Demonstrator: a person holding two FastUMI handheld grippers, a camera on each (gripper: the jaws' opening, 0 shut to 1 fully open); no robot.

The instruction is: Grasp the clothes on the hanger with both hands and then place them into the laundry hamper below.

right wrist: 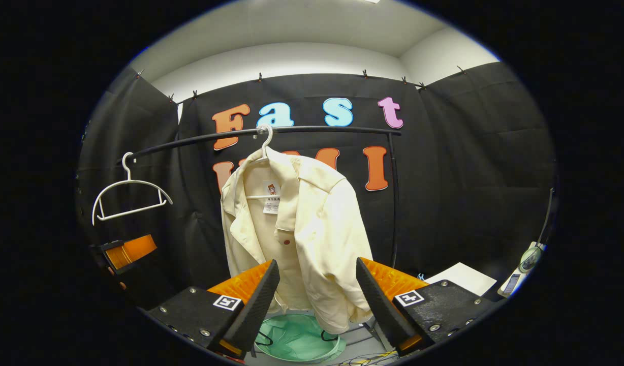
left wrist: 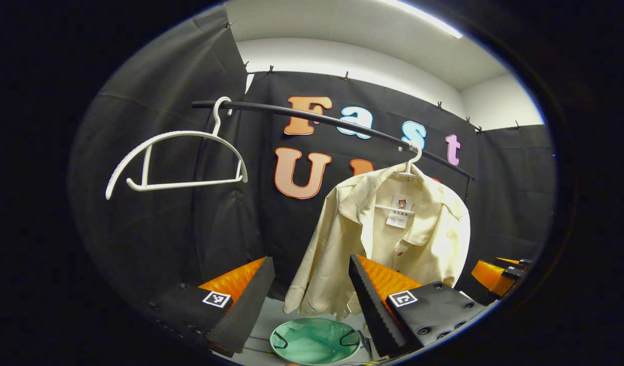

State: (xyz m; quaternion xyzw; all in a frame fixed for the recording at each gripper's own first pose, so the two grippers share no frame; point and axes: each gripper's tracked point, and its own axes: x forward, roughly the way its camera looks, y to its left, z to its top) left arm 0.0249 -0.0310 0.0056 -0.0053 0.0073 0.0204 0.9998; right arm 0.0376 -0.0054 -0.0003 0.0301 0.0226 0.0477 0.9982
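Observation:
A cream shirt hangs on a white hanger from the black rail; in the right gripper view the shirt hangs straight ahead. Below it on the floor sits the green laundry hamper, whose rim peeks out under the shirt's hem. My left gripper is open, short of the shirt and to its left. My right gripper is open too, its fingers framing the shirt's lower hem without touching it. The right gripper shows at the far right of the left gripper view.
An empty white hanger hangs at the rail's left end, also in the right gripper view. The left gripper shows at the left edge there. A white sheet and a small device lie at the right.

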